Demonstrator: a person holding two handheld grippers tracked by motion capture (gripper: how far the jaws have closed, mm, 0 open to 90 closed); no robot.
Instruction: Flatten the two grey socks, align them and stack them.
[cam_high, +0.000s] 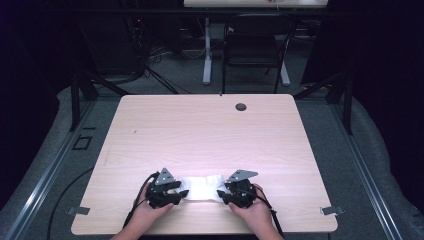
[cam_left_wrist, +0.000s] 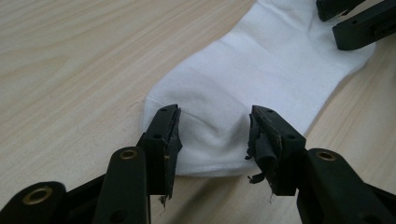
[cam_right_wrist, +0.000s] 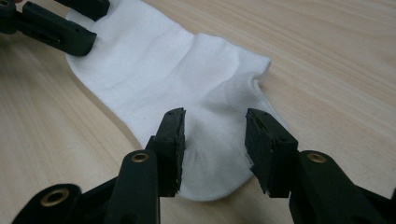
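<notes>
The white sock (cam_high: 202, 188) lies flat on the table (cam_high: 200, 130), one end between the spread jaws of the left gripper (cam_left_wrist: 215, 135), the other between the spread jaws of the right gripper (cam_right_wrist: 214, 140). Neither clamps fabric. Lower both evenly, then pinch both layers well inside each edge.

item: white ankle sock (cam_high: 202, 187)
fabric: plain white knit, with a ribbed band showing in the right gripper view (cam_right_wrist: 154, 70)
state: lying flat, slightly rumpled, with soft creases bunched at each end (cam_left_wrist: 219, 121)
pose: stretched lengthwise, parallel to the table's near edge
place: on the light wooden table (cam_high: 200, 130), close to the near edge, about midway between its left and right corners
</notes>
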